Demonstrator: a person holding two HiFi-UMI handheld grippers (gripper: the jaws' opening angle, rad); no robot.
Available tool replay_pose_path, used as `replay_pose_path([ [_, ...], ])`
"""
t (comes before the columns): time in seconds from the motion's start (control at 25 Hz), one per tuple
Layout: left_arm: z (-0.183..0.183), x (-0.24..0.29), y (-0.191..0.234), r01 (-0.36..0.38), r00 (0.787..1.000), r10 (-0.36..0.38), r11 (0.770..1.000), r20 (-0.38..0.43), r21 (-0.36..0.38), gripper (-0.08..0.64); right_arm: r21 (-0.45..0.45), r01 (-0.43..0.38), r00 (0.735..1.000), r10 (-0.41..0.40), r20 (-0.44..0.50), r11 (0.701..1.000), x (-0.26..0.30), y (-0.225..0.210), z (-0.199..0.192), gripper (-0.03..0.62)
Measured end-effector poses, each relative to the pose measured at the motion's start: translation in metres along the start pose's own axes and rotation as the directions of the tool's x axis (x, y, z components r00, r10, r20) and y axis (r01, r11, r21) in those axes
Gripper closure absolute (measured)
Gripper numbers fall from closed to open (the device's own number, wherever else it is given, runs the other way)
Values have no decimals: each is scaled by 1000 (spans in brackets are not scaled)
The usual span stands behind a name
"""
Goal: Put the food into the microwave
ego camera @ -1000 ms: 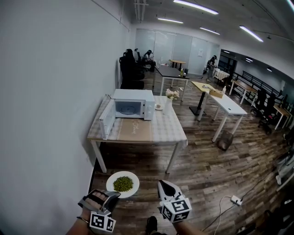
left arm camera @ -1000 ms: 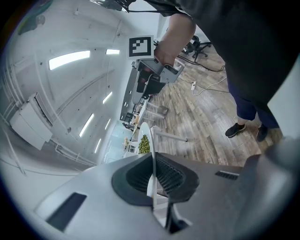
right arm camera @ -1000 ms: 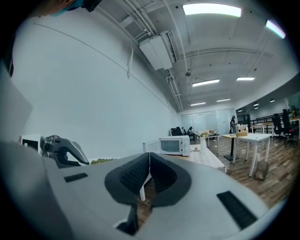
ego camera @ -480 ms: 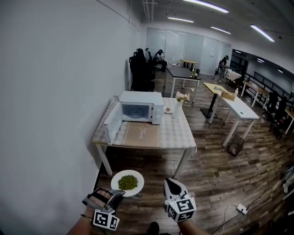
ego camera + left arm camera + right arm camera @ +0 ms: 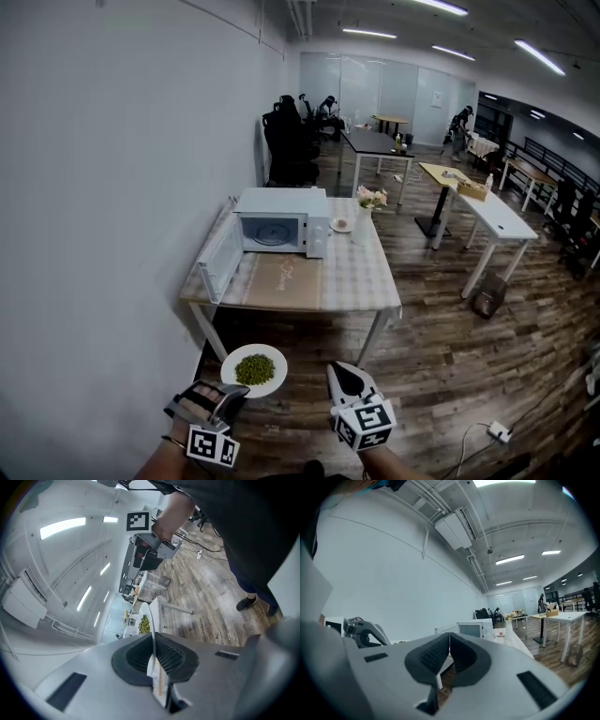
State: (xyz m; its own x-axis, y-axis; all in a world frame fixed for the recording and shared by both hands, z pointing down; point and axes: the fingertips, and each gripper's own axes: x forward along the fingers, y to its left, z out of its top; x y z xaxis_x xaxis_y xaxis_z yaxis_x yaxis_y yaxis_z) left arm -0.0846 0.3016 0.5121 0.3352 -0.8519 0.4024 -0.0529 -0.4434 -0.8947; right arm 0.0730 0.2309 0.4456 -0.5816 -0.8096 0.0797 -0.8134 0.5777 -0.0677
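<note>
A white plate (image 5: 253, 370) of green food (image 5: 254, 368) hangs over the wooden floor, held by its near rim in my left gripper (image 5: 228, 393), which is shut on it. In the left gripper view the plate (image 5: 151, 634) stands edge-on between the jaws. My right gripper (image 5: 339, 379) is shut and empty, level with the plate and to its right. The white microwave (image 5: 279, 220) sits on the far side of a table (image 5: 337, 281) ahead, its door (image 5: 218, 258) swung open to the left. In the right gripper view the microwave (image 5: 471, 629) shows beyond the closed jaws.
A vase of flowers (image 5: 368, 211) and a small dish (image 5: 341, 225) stand on the table right of the microwave. A white wall runs along the left. More desks (image 5: 480, 208), office chairs (image 5: 289, 150) and people fill the room behind. A power strip (image 5: 498, 432) lies on the floor at right.
The table and microwave have come slightly closer and shifted in view as the person moves forward. Both grippers keep their places, the plate still held.
</note>
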Motion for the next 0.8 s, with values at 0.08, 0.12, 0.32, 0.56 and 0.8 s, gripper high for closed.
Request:
replay_pose_path([
  [0.08, 2, 11, 7, -4, 1000, 4, 1000, -9, -8, 543, 1, -9, 1000, 9, 7, 1000, 5, -11, 3, 583],
  [0.12, 4, 16, 11, -7, 1000, 7, 1000, -13, -17, 542, -2, -13, 1000, 13, 8, 1000, 7, -17, 4, 583],
  [0.32, 10, 41, 25, -3, 999, 2, 1000, -41, -17, 543, 2, -39, 999, 39, 15, 999, 18, -44, 12, 583],
  [0.56, 16, 70, 32, -11, 998, 8, 999, -67, -45, 543, 0, -60, 998, 60, 28, 998, 32, -76, 13, 583],
  [0.8, 22, 86, 44, -11, 997, 8, 999, -78, -40, 543, 15, -64, 998, 63, 15, 998, 44, -96, 10, 583],
])
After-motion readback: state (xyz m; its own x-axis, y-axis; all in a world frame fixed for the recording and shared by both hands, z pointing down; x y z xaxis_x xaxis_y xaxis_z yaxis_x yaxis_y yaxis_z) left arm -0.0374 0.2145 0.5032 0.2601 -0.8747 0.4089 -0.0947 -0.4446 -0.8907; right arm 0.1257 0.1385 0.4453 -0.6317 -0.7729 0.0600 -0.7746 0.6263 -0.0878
